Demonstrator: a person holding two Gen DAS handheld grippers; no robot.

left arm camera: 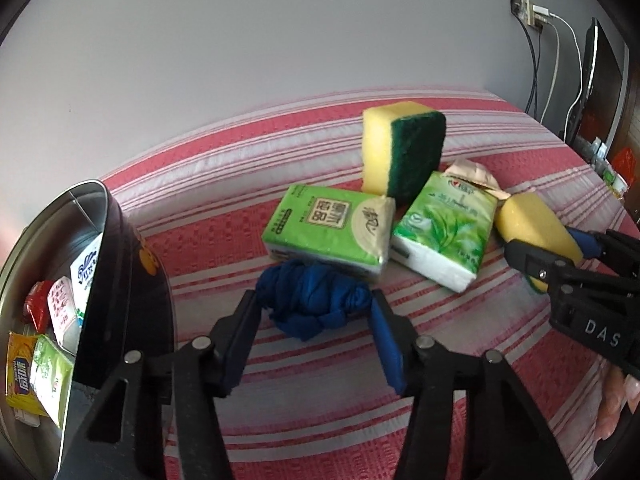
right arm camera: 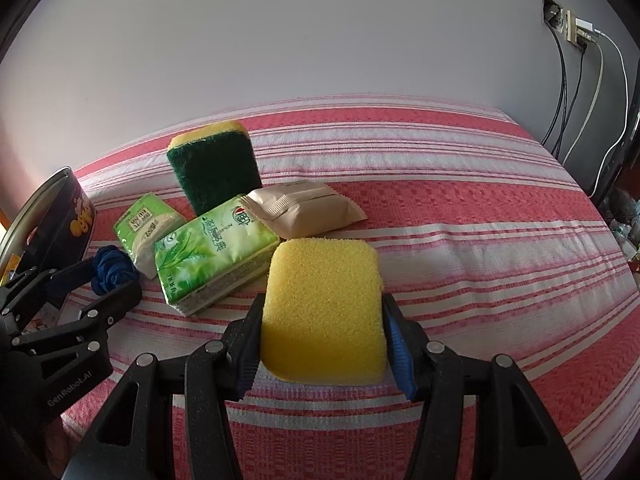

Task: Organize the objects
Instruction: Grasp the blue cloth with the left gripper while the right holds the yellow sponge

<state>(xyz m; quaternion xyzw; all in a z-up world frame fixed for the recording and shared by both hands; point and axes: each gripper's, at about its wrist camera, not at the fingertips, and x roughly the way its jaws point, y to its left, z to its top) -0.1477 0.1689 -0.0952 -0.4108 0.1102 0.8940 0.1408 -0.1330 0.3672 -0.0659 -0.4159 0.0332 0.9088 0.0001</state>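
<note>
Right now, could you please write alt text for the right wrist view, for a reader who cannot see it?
The right hand-held gripper has its two fingers on either side of a yellow sponge lying on a red-and-white striped cloth. Behind it lie two green tissue packs, a beige packet and a second, green-faced sponge, with the left hand-held gripper by a blue cloth bundle.

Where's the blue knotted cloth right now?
In the left wrist view, the blue cloth lies between the left gripper fingers, just in front of the green tissue pack.

A plain pale wall [right arm camera: 280, 40] rises behind the red-and-white striped bed [right arm camera: 480, 220] (cables [right arm camera: 576, 92] hang from a wall socket [right arm camera: 576, 28]).
</note>
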